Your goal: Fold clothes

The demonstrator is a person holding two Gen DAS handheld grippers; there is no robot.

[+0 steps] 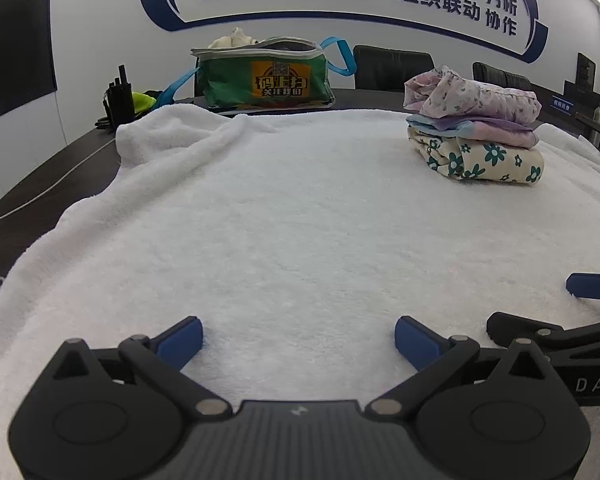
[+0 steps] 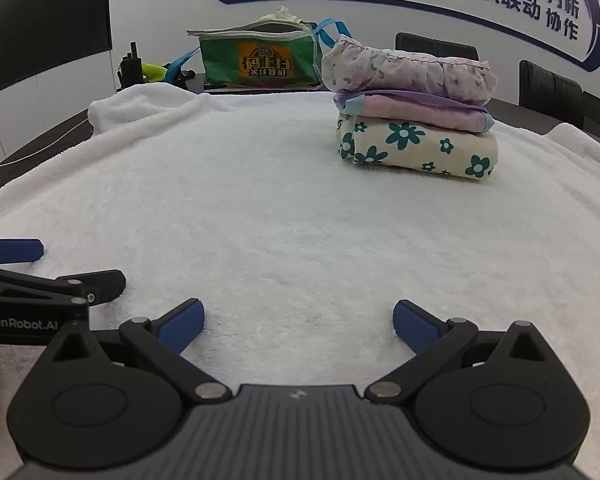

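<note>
Both our grippers, left [image 1: 299,338] and right [image 2: 299,326], hang spread and empty over the towel [image 1: 300,220]; folded clothes [image 2: 414,110] stack upper right. We should fetch the next garment from the bag [image 1: 262,74], upper centre.

Black linkage tools, left [image 1: 298,336] and right [image 2: 298,322], blue ribbed pads, silver pivot pins, white "GenRobot.AI" lettering.

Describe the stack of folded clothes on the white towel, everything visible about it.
The stack of folded clothes holds three soft fabric pieces. At the bottom lies a cream piece with teal flowers, folded into a thick pad. On it rests a pink piece with lilac and light blue trim. On top sits a pale, small-flowered piece with a gathered, ruffled edge, looser than the rest. The stack rests on the white towel, far right of its middle, apart from both grippers.
</note>
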